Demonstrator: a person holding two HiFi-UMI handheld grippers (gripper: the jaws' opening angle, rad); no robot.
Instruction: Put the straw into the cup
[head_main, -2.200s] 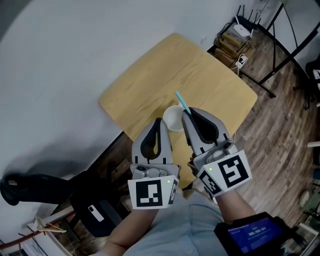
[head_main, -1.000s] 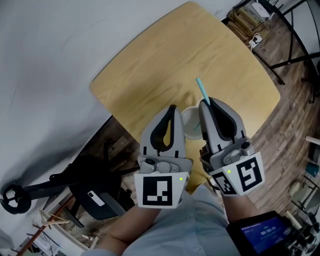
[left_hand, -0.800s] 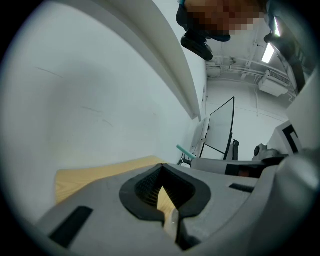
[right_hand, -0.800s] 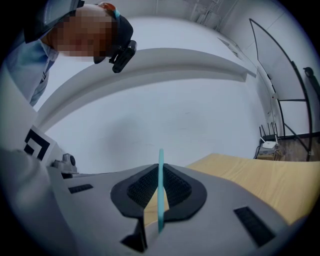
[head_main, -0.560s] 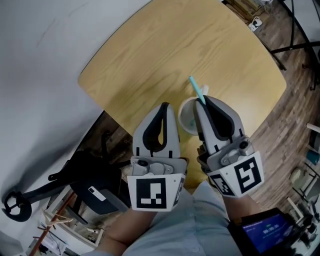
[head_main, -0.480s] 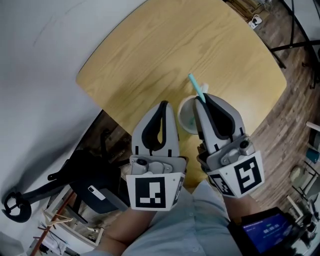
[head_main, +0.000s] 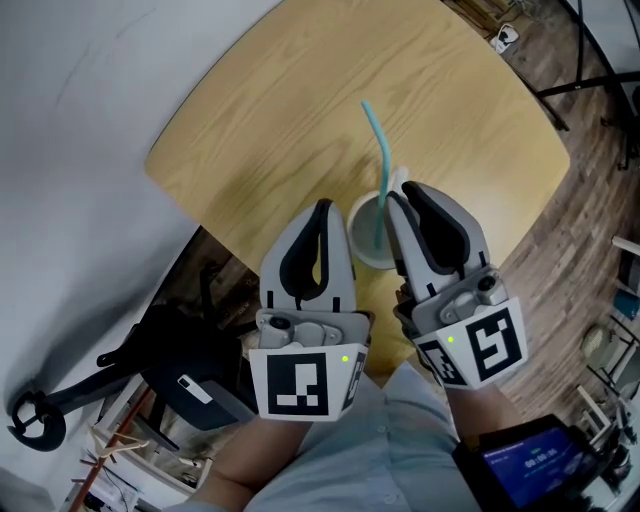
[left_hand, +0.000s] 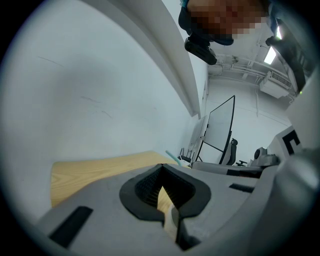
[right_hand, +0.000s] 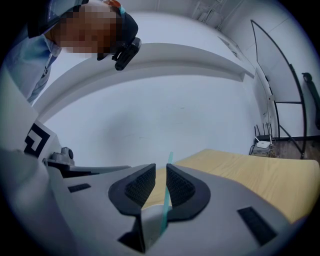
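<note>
A teal straw (head_main: 376, 160) stands nearly upright with its lower end inside the white cup (head_main: 360, 240) on the wooden table (head_main: 260, 130). My right gripper (head_main: 398, 192) is just right of the cup. In the right gripper view its jaws stand a little apart around the straw (right_hand: 164, 210), so the right gripper (right_hand: 160, 172) is open; the straw leans on the right jaw. My left gripper (head_main: 322, 205) sits close to the cup's left side. In the left gripper view this gripper (left_hand: 161, 167) is shut with nothing gripped, and the straw's tip (left_hand: 171, 156) shows beyond it.
The cup stands near the table's front edge (head_main: 300, 270), with bare wood beyond it. A black stand (head_main: 150, 350) lies on the floor at lower left. Dark metal legs (head_main: 590, 75) and a power strip (head_main: 500, 35) are on the plank floor at upper right.
The right jaws have parted. Much more of the straw now shows above the gripper, and its lower end sits in the cup. Both grippers have hardly moved.
</note>
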